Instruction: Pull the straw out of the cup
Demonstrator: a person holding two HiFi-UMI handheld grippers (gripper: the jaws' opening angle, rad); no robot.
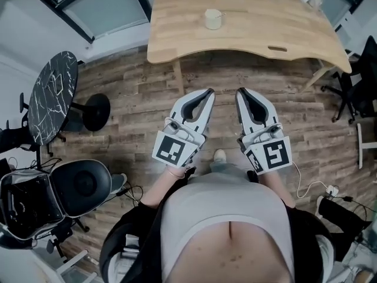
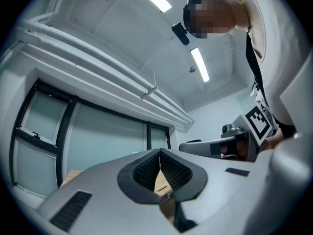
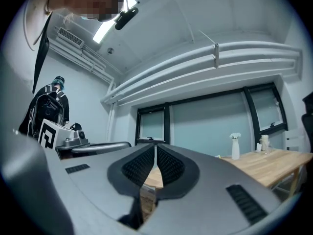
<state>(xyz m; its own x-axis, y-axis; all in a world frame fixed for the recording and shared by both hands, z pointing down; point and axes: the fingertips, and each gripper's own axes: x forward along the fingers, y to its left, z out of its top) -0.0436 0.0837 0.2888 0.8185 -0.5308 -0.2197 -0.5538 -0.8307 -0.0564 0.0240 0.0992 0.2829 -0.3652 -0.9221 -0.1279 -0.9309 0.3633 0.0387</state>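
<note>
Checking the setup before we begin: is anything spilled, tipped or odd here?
Nothing stands out. The cup stands upright on the wooden table, no spill visible around it. The left gripper and right gripper are shut and empty.

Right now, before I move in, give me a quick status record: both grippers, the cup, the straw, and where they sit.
left gripper: jaws together, nothing between them
right gripper: jaws together, nothing between them
cup: upright on the wooden table, well ahead of both grippers
straw: cannot be made out at this range
position: both grippers held close to the body, over the wood floor, short of the table edge
task state: not yet begun
</note>
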